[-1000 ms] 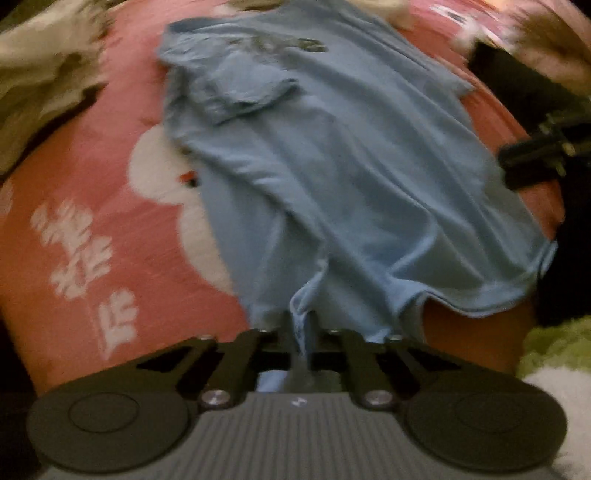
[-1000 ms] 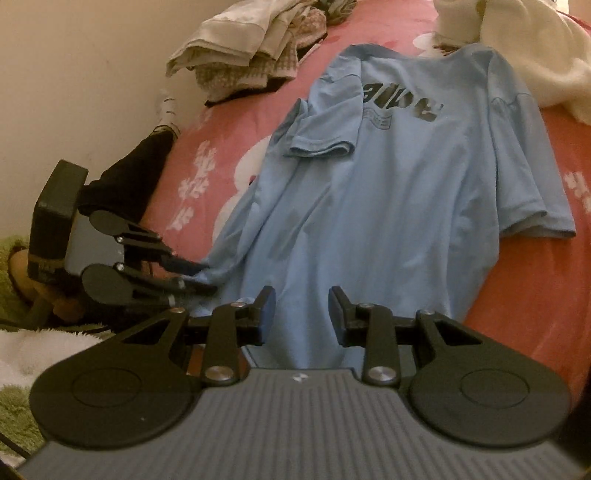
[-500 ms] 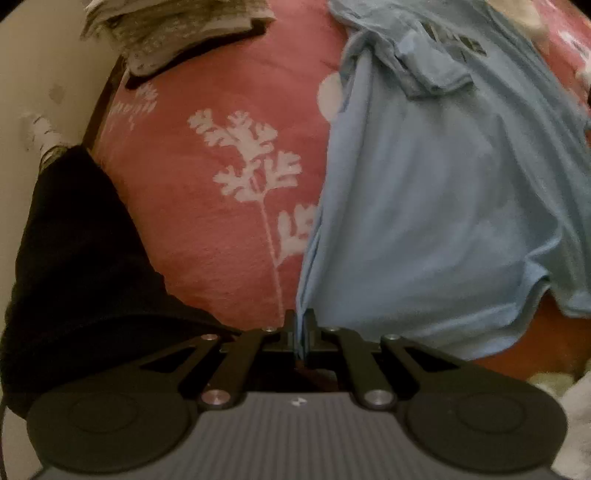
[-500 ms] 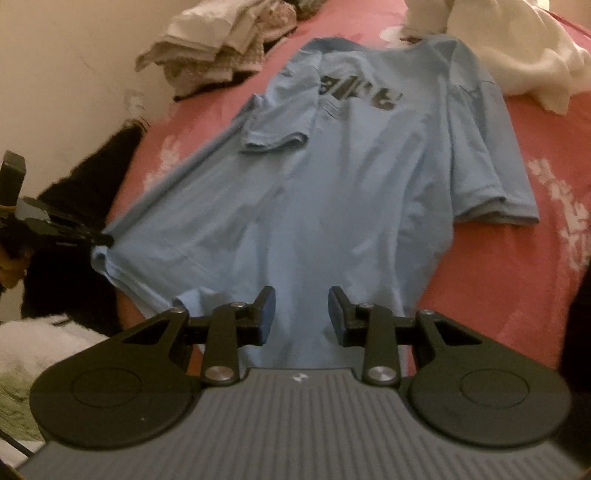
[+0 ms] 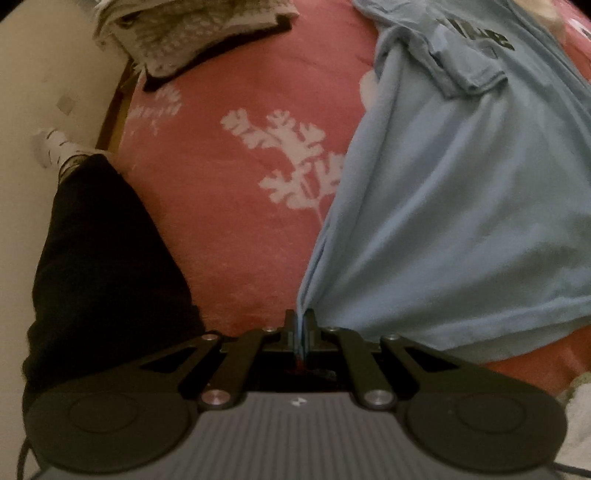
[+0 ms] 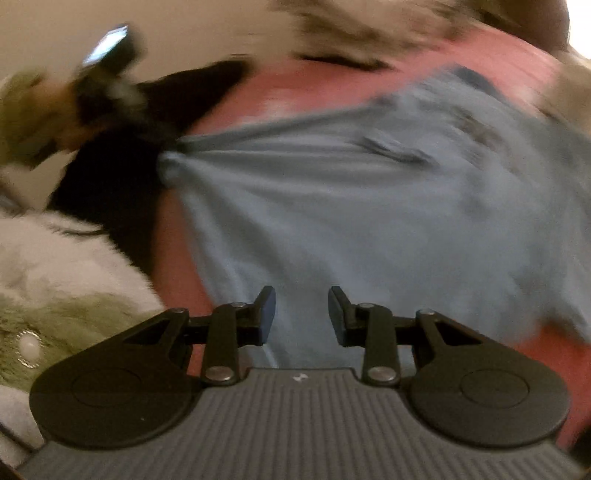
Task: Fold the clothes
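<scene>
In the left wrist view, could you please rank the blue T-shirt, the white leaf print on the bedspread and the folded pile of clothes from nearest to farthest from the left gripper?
1. Blue T-shirt: its hem corner is pinched in the left gripper; it spreads to the right.
2. White leaf print: mid-bedspread, ahead.
3. Folded pile of clothes: far end, upper left.

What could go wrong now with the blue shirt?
The left tool pinches only a thin bit of the blue shirt at its corner, so the cloth might slip out. The right tool is open and holds nothing, so a one-sided pull may bunch the shirt or drag it across the pink blanket.
</scene>
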The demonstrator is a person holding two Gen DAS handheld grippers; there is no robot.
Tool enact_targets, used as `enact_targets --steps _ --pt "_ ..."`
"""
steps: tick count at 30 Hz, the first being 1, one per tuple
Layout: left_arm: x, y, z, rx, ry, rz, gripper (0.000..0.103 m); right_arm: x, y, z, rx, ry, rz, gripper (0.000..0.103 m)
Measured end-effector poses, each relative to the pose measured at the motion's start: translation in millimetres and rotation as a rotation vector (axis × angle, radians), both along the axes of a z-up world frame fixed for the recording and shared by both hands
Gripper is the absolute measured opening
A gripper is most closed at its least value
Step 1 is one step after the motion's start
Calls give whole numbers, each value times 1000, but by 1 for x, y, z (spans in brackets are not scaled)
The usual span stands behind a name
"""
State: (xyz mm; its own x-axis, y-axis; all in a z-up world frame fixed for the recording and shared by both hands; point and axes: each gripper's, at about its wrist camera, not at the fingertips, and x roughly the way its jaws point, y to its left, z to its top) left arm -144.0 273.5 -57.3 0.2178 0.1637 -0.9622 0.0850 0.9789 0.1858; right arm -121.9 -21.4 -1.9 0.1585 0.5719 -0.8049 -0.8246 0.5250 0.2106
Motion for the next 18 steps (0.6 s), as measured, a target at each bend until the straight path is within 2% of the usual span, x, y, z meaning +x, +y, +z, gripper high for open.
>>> enact_targets --steps 4,9,11,14,18 --pt "-2 -2 -2 -10 10 -32 3 -4 40 -12 -2 -12 168 29" --pt "4 8 -10 -86 40 -36 6 -7 84 -28 -13 -51 291 21" --pt "7 18 -15 -130 65 -5 11 -10 96 -34 -16 -65 313 19" --pt "5 31 -16 -196 77 23 13 -7 113 -46 -19 -52 324 17" --pt "-4 36 -14 -222 79 2 18 -4 127 -56 -23 -2 325 17"
